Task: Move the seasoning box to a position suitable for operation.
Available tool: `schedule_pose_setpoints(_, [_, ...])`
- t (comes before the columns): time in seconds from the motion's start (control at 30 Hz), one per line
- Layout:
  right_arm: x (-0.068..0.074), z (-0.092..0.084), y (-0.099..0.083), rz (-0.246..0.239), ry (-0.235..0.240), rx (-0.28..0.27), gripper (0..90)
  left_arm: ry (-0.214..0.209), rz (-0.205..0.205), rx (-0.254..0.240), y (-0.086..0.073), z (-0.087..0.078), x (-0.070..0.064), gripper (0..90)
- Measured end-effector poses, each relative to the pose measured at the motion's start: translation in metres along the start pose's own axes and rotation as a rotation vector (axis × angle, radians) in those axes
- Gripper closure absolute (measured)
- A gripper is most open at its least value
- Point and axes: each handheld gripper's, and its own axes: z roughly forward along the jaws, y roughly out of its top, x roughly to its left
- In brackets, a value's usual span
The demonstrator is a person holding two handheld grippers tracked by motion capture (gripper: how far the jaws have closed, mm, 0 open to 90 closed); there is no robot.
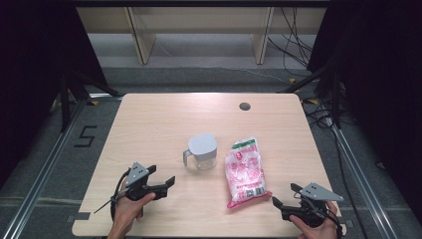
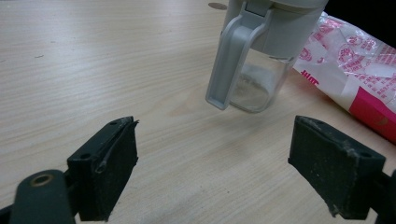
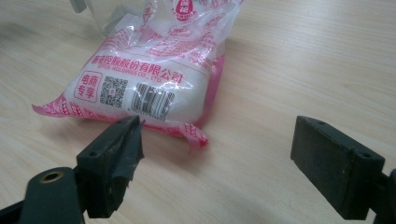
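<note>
your right gripper (image 1: pixel 281 195), jaws wide and empty like your left gripper (image 1: pixel 163 175), sits nearer the pink-and-white sachet (image 1: pixel 243 171), which lies at its eleven o'clock, long axis running twelve to six beside the lidded jug (image 1: pixel 202 151).

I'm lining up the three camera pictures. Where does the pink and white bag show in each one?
High view: the bag lies right of centre on the table, beside the clear jug.
Left gripper view: its pink edge sits at the upper right, behind the jug.
Right gripper view: upper left to centre, barcode end nearest.
Shared landmark: the jug, top left there.
</note>
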Motion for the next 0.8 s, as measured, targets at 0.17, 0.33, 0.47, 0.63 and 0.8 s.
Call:
schedule_pose_setpoints(0.17, [0.000, 0.000, 0.000, 0.002, 0.008, 0.000, 17.9, -0.008, -0.002, 0.000, 0.000, 0.001, -0.001, 14.8])
schedule_pose_setpoints(0.33, [-0.001, 0.001, 0.000, -0.013, -0.007, -0.014, 18.4, -0.016, 0.009, 0.014, 0.001, 0.005, -0.001, 16.3])
schedule_pose_setpoints(0.47, [0.000, 0.001, 0.000, -0.002, -0.002, -0.008, 18.5, -0.035, -0.012, 0.003, 0.001, 0.008, -0.003, 18.7])
schedule_pose_setpoints(0.63, [0.000, 0.002, 0.000, -0.003, -0.005, -0.012, 19.0, -0.042, 0.019, -0.002, 0.005, 0.020, -0.005, 24.2])
schedule_pose_setpoints(0.8, [0.000, 0.003, 0.000, 0.006, -0.013, -0.012, 19.1, -0.027, 0.041, 0.002, 0.013, 0.035, -0.009, 30.1])
